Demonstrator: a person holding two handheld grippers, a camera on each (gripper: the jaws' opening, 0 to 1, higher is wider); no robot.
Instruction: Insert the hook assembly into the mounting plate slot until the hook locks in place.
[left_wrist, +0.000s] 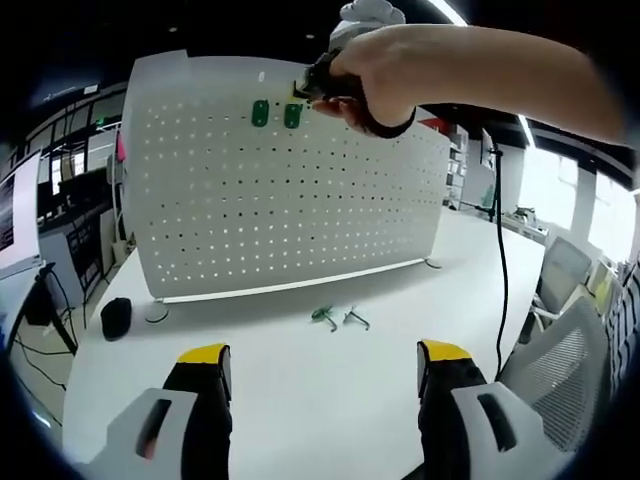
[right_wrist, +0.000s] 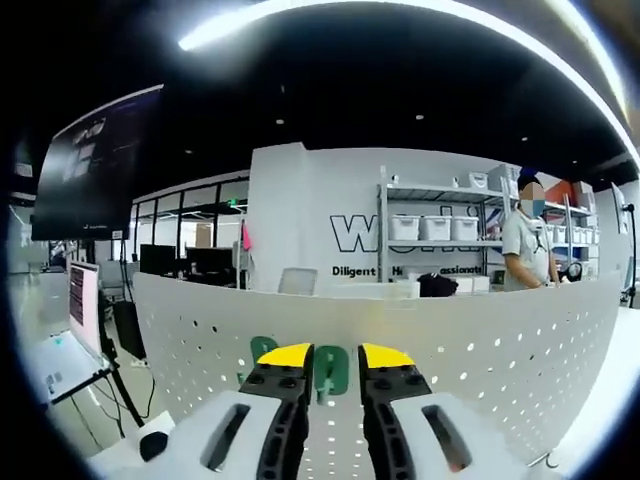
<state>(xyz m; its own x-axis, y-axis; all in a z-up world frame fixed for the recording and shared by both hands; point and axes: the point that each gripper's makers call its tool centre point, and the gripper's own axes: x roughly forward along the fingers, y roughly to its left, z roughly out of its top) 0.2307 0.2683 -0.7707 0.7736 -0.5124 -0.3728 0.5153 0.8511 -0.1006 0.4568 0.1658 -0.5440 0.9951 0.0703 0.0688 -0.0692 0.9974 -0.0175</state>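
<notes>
A white pegboard stands upright on the white table. Two green hooks sit near its top edge, one on the left and one on the right. A hand holds my right gripper against the right-hand one. In the right gripper view my right gripper has its yellow-tipped jaws drawn narrow, with that green hook between them. The other green hook peeks out behind the left jaw. My left gripper hangs open over the table, nothing in it.
Two loose hooks lie on the table before the board, a green one and a grey one. A black object sits at the board's left foot. Office chairs stand to the right. A person stands behind the board by shelves.
</notes>
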